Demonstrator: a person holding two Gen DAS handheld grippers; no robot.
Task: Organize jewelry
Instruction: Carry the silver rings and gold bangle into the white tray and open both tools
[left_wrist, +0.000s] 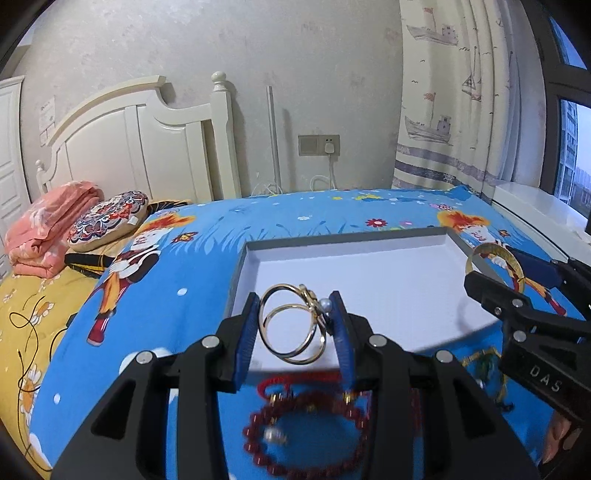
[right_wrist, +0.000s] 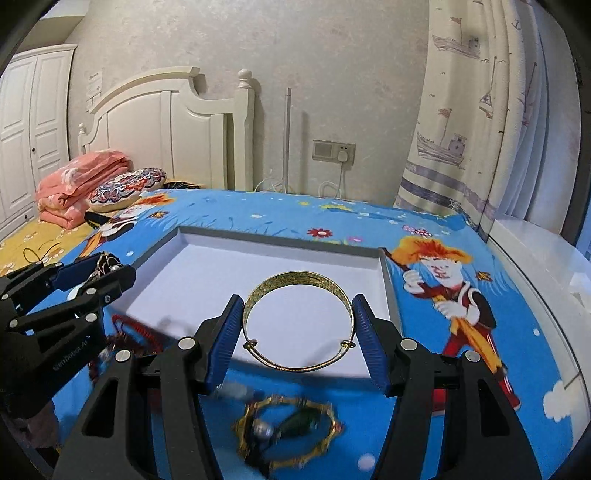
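Note:
My left gripper (left_wrist: 294, 306) is shut on a thin gold double-loop bangle with a pearl (left_wrist: 291, 328), held above the near edge of a shallow white tray (left_wrist: 347, 239). On the right, my right gripper (right_wrist: 298, 302) is shut on a wide gold bangle (right_wrist: 299, 284), also over the tray's (right_wrist: 280, 236) near edge. Each gripper shows in the other's view: the right gripper (left_wrist: 498, 271) at the tray's right side, the left gripper (right_wrist: 114, 267) at its left. Nothing lies inside the tray.
The tray rests on a bed with a blue cartoon sheet (left_wrist: 184, 266). In front of it lie a dark red bead bracelet (left_wrist: 306, 443), a red cord bracelet (left_wrist: 299, 380) and a gold and green bracelet (right_wrist: 291, 428). A round cushion (left_wrist: 107, 219) and folded pink blanket (left_wrist: 51, 225) sit far left.

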